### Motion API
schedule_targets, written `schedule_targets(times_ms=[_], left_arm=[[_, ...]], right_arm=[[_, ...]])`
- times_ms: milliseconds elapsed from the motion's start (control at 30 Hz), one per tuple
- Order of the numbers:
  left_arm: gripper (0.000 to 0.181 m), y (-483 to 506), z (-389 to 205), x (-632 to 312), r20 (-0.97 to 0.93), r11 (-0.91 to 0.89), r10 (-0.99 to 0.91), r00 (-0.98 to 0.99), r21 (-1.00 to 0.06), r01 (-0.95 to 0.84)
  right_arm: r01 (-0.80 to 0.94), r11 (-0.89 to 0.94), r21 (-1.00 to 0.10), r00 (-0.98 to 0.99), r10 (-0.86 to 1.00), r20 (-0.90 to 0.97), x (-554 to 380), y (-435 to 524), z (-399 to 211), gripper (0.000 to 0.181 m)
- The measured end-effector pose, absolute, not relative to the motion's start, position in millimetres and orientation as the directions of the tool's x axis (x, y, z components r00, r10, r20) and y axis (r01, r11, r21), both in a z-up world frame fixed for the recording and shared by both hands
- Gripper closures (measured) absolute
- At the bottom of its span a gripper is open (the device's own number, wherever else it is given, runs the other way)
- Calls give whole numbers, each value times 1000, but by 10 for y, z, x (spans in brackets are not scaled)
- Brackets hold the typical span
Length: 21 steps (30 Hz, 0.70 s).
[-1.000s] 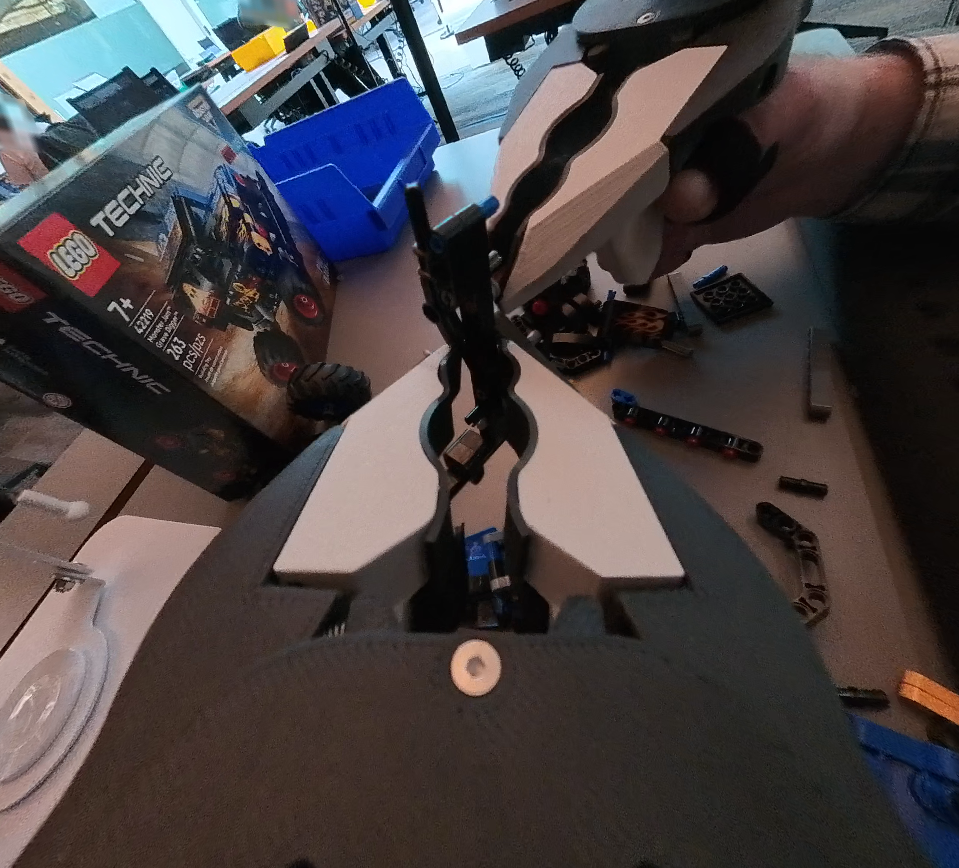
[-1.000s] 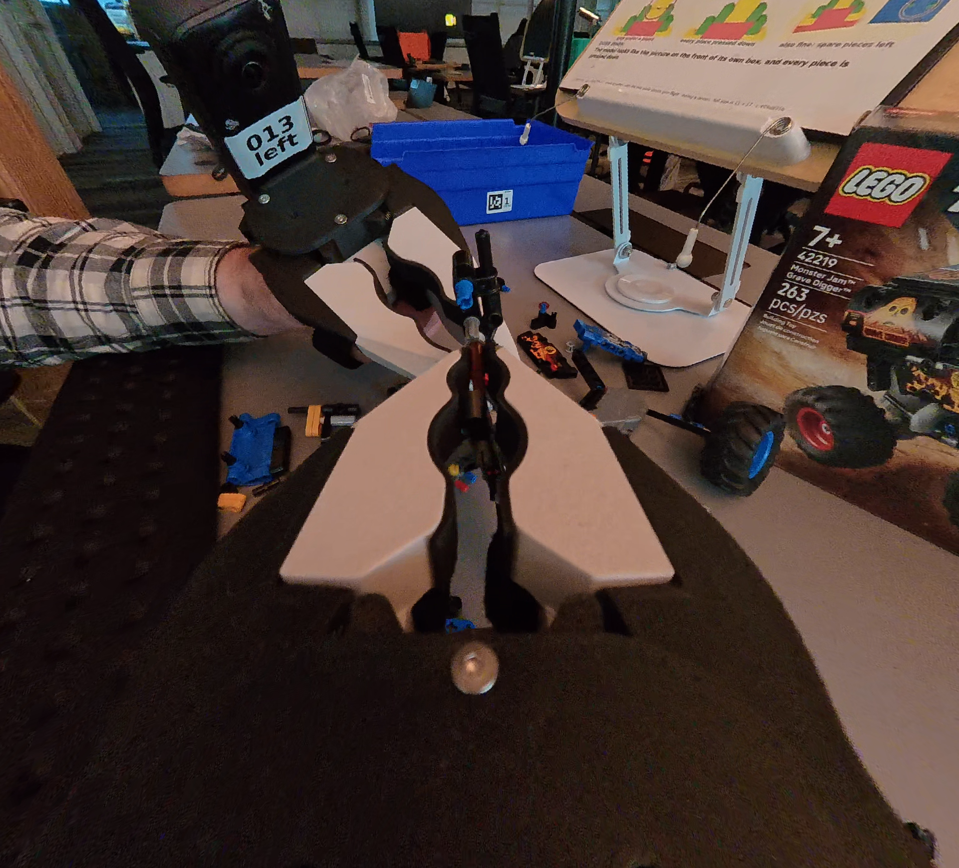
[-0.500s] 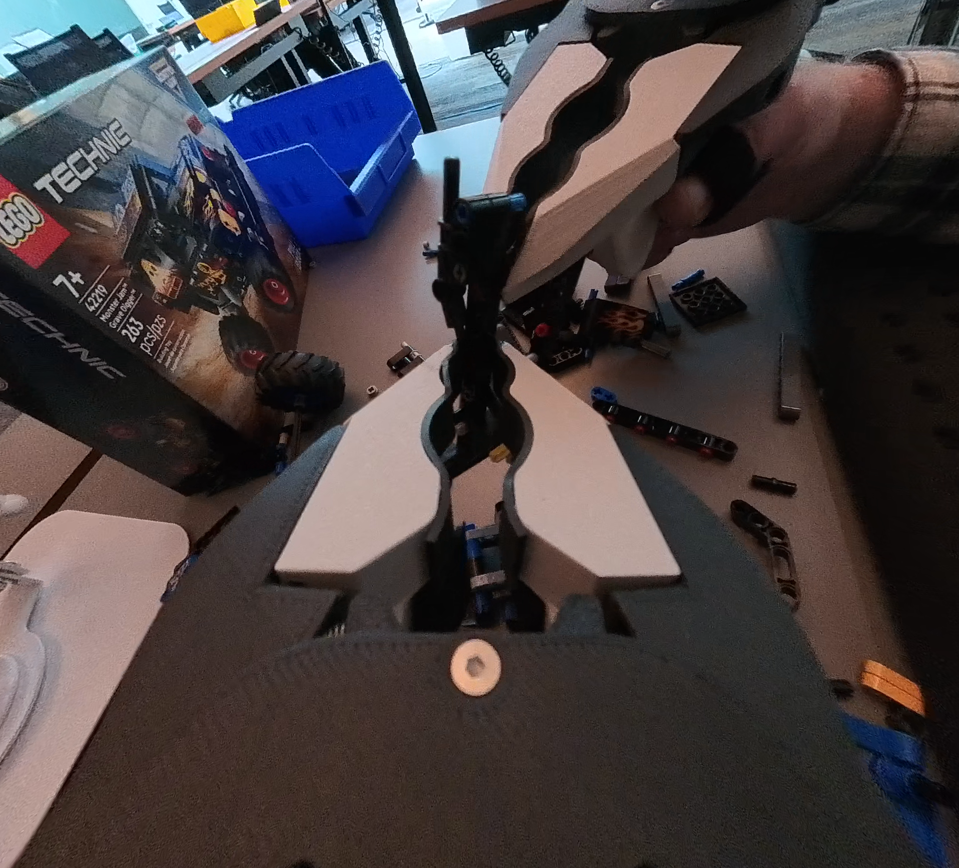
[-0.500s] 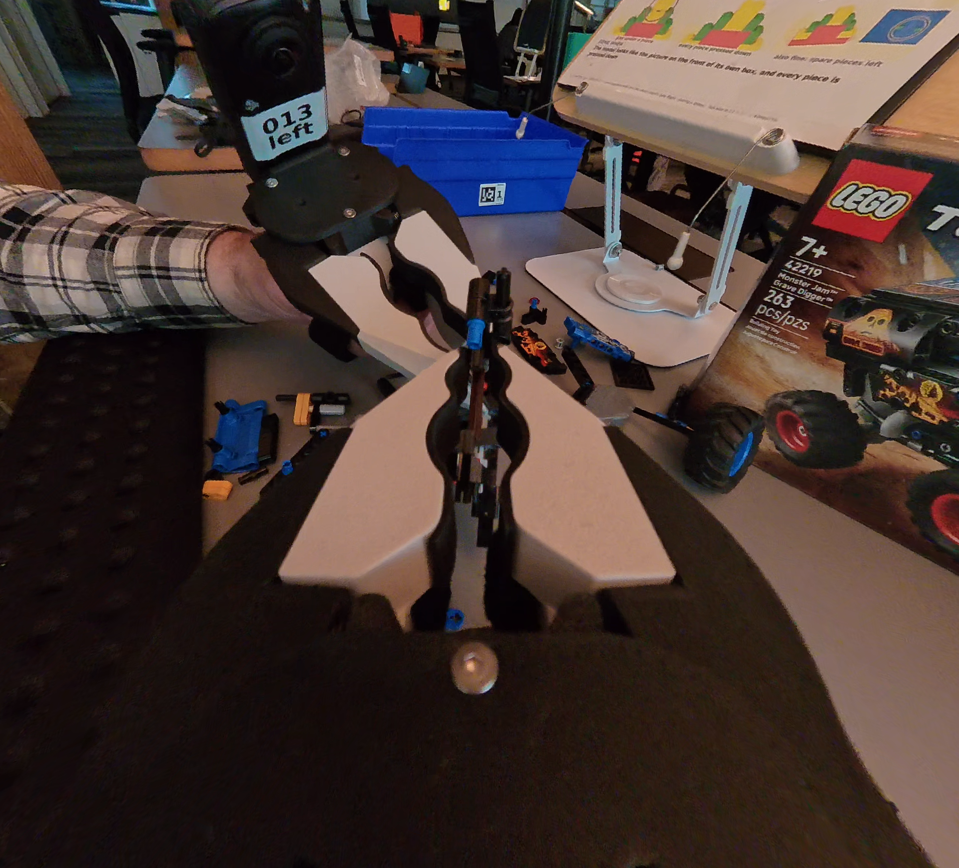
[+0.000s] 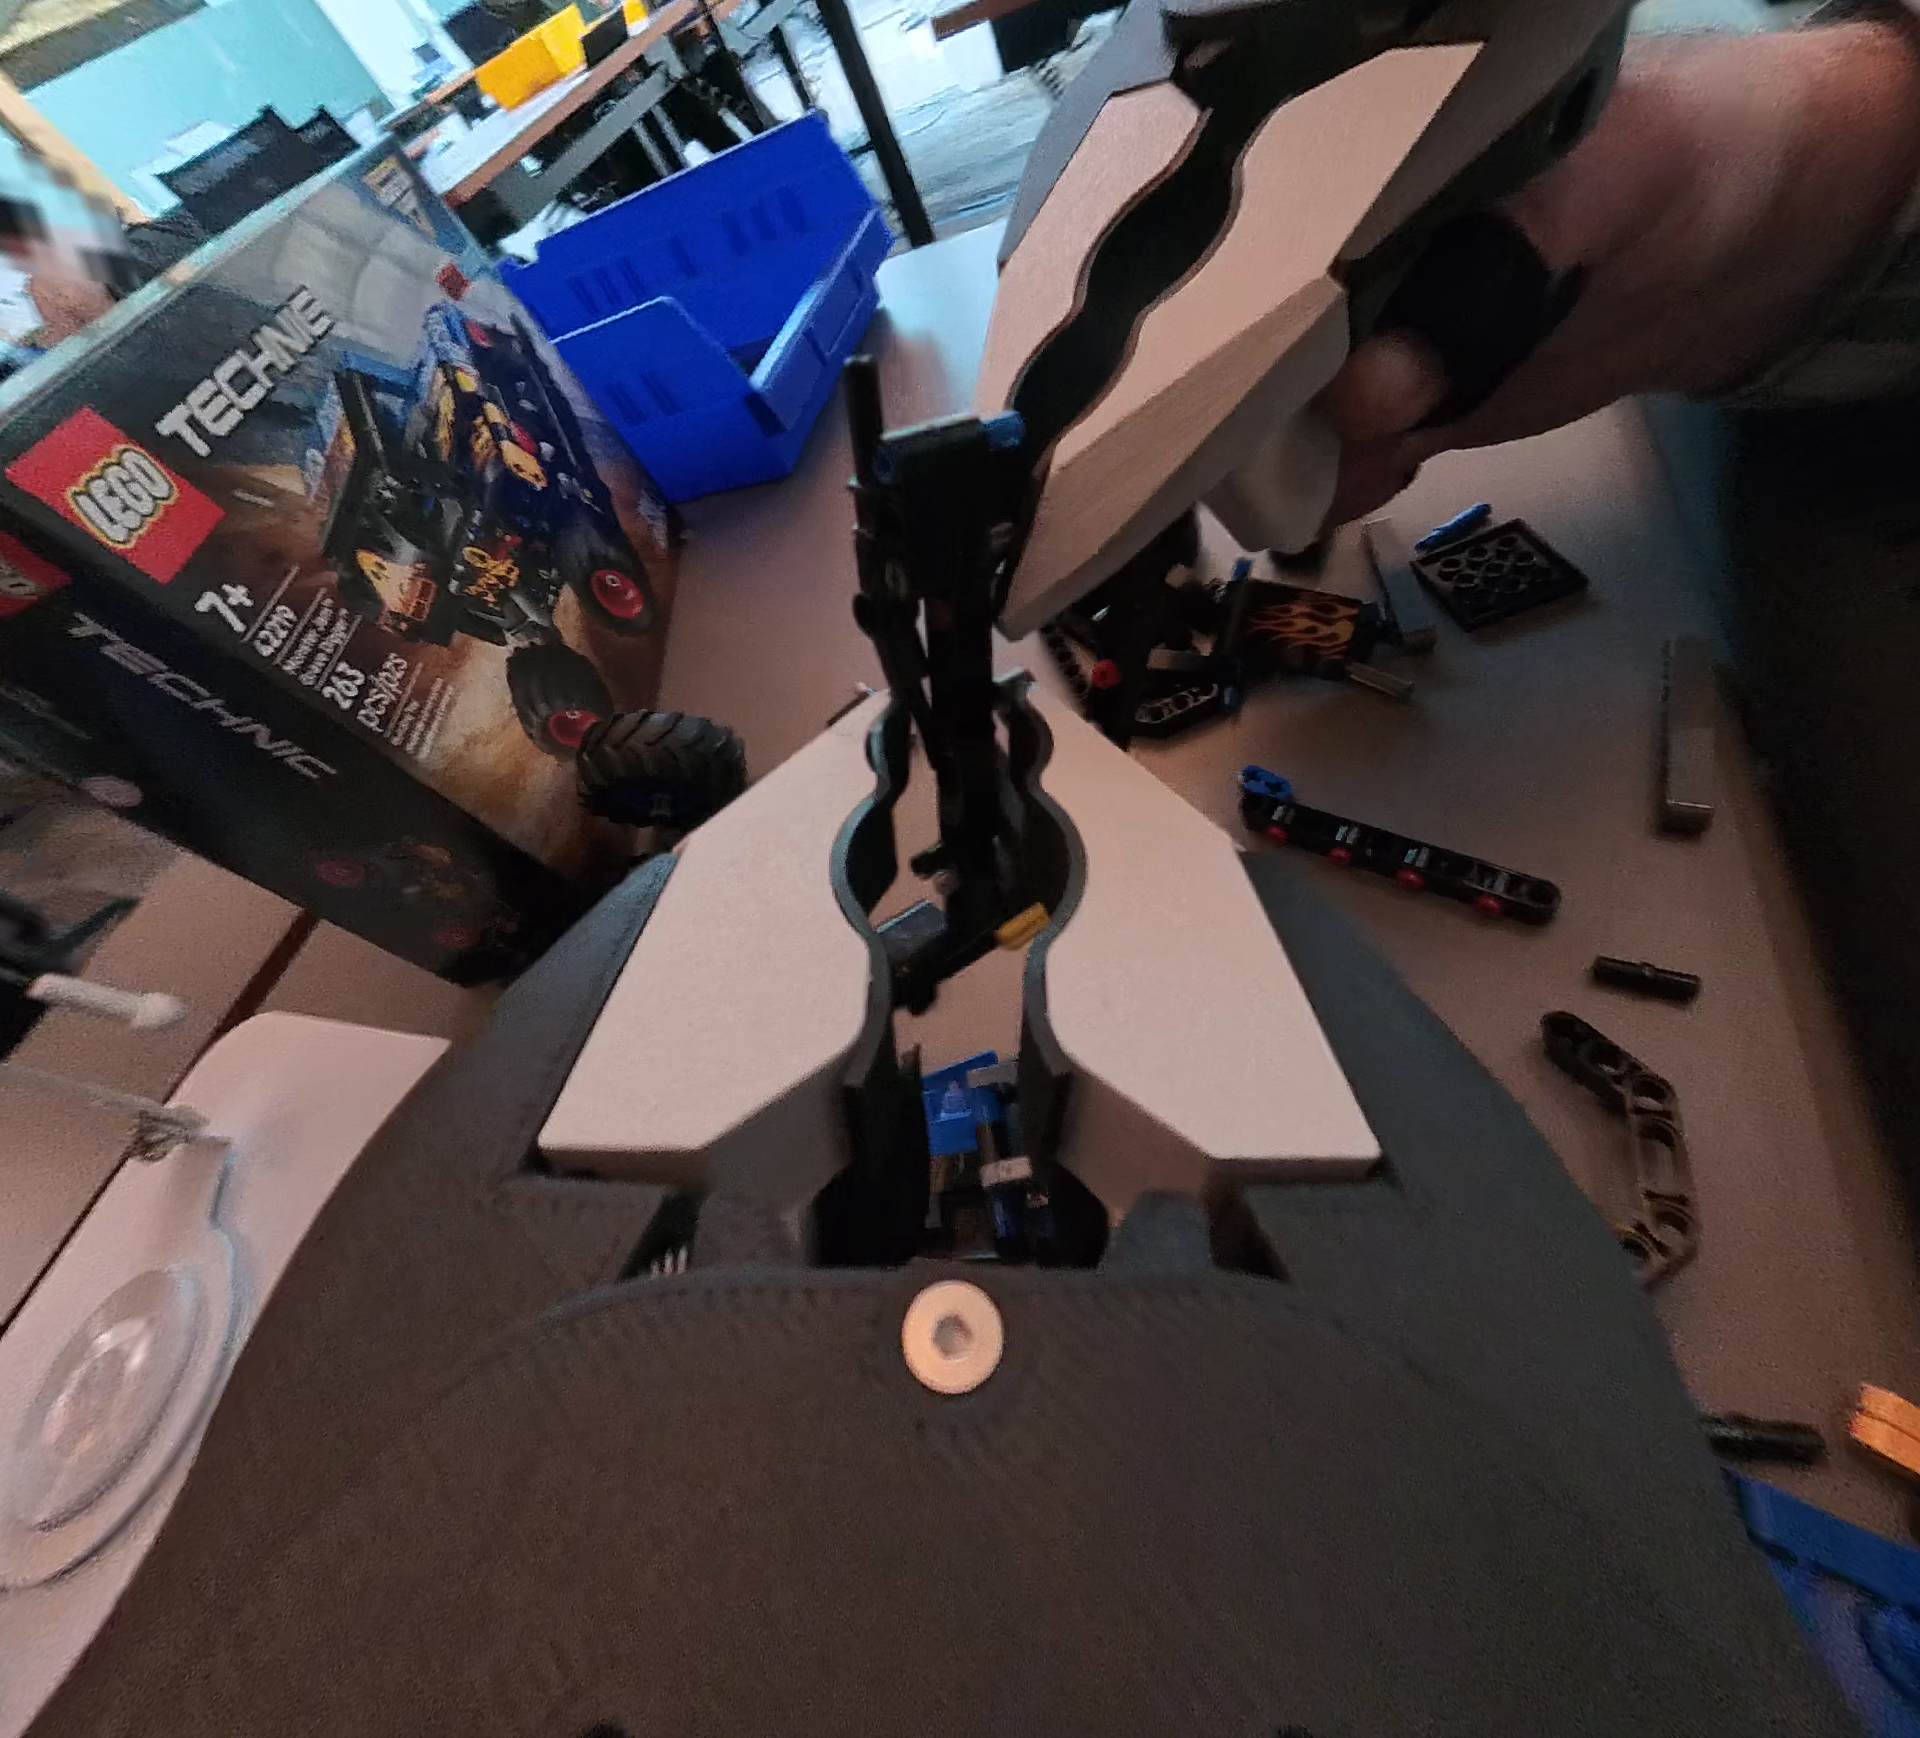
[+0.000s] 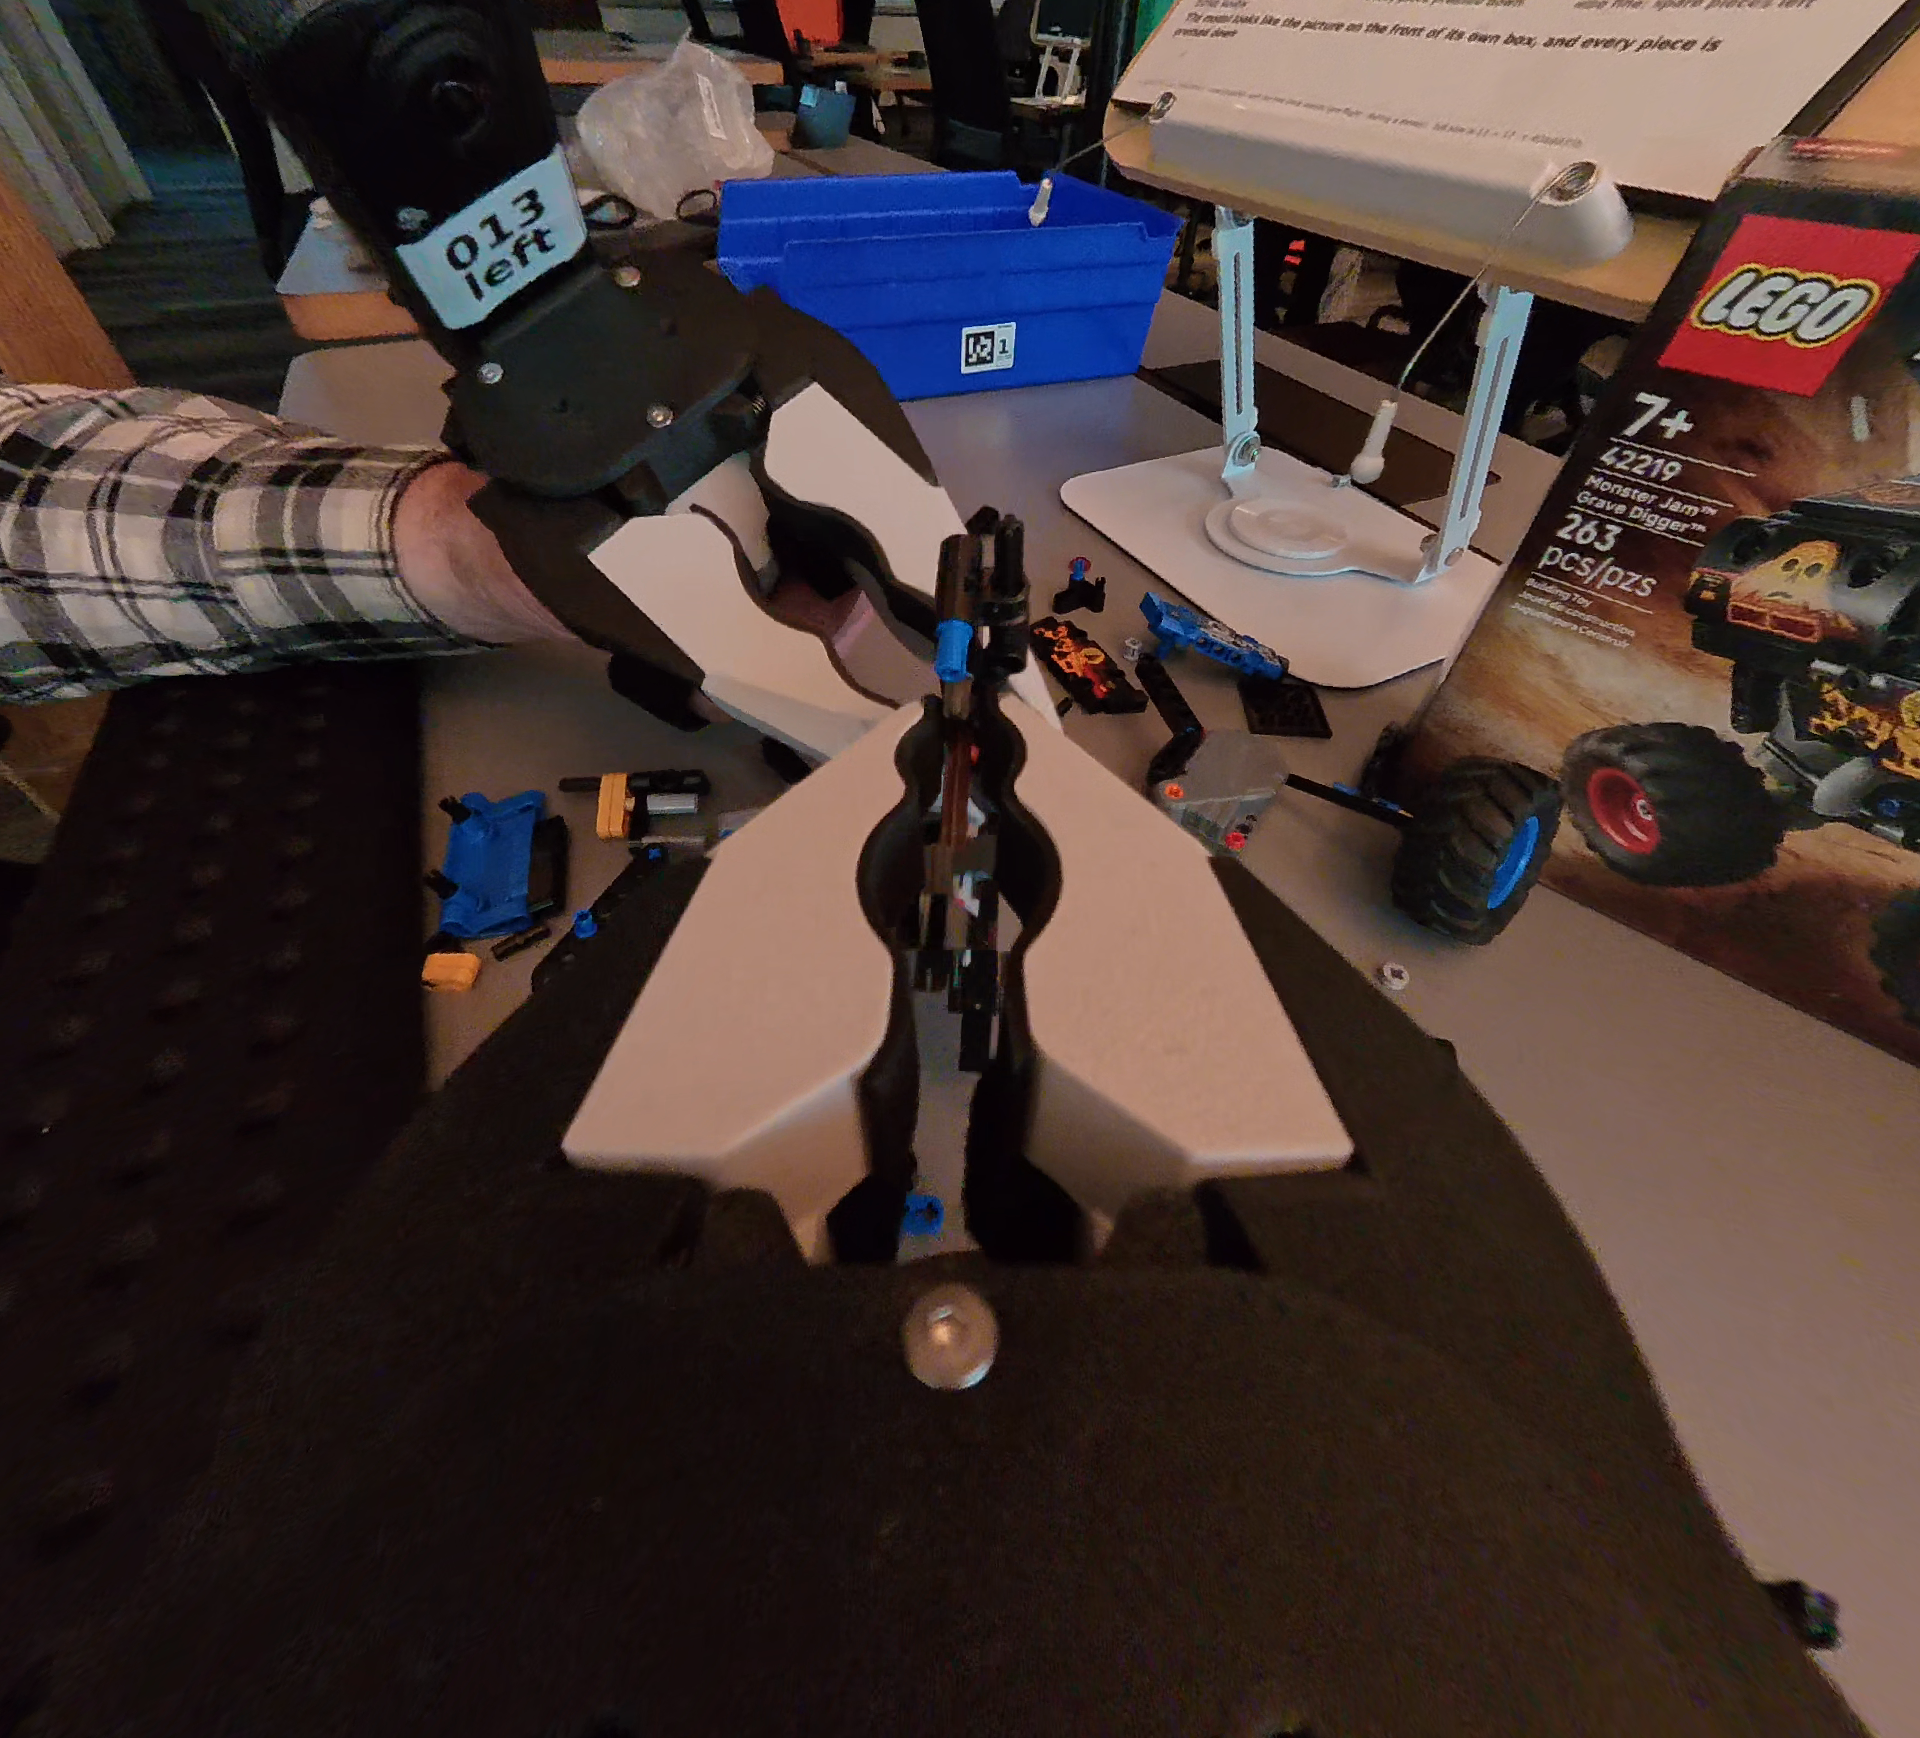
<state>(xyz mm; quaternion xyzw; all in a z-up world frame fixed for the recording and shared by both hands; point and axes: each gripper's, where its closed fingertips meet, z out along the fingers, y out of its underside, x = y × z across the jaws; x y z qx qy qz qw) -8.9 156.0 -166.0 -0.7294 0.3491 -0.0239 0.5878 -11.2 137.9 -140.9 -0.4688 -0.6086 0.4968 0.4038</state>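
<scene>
A black brick-built assembly (image 5: 940,649) with a blue pin at its top stands upright above the grey table (image 5: 1507,753). My left gripper (image 5: 951,712) is shut on its lower part. My right gripper (image 5: 1023,525), held by a hand in a plaid sleeve, comes in from the upper right and is shut on its top end. In the right wrist view the same assembly (image 6: 982,608) runs between my right gripper's (image 6: 961,717) fingers. The left gripper (image 6: 914,618) meets it from the left. The part of the assembly inside the jaws is hidden.
A toy box (image 5: 312,566) stands left, also in the right wrist view (image 6: 1714,597), with a black wheel (image 5: 660,763) beside it. A blue bin (image 5: 707,338) is behind. A white stand (image 6: 1299,545) holds an instruction sheet. Loose parts lie about: a black beam (image 5: 1392,857), a flame-printed piece (image 5: 1299,623), a blue piece (image 6: 488,857). Left and right tips are no more than a few centimetres apart. Both grippers' tips are roughly 15 centimeters from the black wheel (image 5: 660,763). Seen from the right wrist view (image 6: 1445,819) as well.
Both grippers have kept their hold on the assembly. The pair swung a little to one side half a second ago and has swung back; the right gripper sits slightly farther from the left one.
</scene>
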Motion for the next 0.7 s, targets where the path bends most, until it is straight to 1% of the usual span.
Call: schedule_targets(times_ms=[33, 133, 267, 467, 533, 567, 600, 700], left_arm=[[165, 1589, -1670, -102, -398, -66, -514, 760, -865, -498], [170, 1640, -1685, -152, -441, -77, -462, 769, -845, -530], [172, 1690, -1681, -217, -434, -105, -413, 801, -851, -515], [173, 1662, -1604, -267, -331, -120, -416, 847, -903, -412], [172, 1642, -1554, -272, -247, -133, -435, 866, -933, -334], [172, 1641, -1566, -274, -248, -138, -433, 867, -932, -336], [172, 1646, -1592, -280, -289, -136, -426, 858, -917, -376], [172, 1641, -1598, -270, -257, -144, -444, 858, -925, -352]], right_arm=[[179, 74, -981, -221, 975, 33, -123, 1395, -1426, 177], [191, 88, -978, -197, 979, 49, -142, 1414, -1443, 178], [209, 138, -968, -142, 984, 109, -174, 1470, -1462, 178], [216, 190, -958, -110, 979, 170, -159, 1499, -1450, 178], [214, 231, -949, -97, 972, 214, -134, 1502, -1435, 178], [217, 221, -951, -100, 974, 204, -133, 1503, -1441, 178], [232, 228, -946, -99, 973, 210, -133, 1513, -1470, 178], [243, 216, -946, -118, 974, 192, -112, 1506, -1501, 178]])
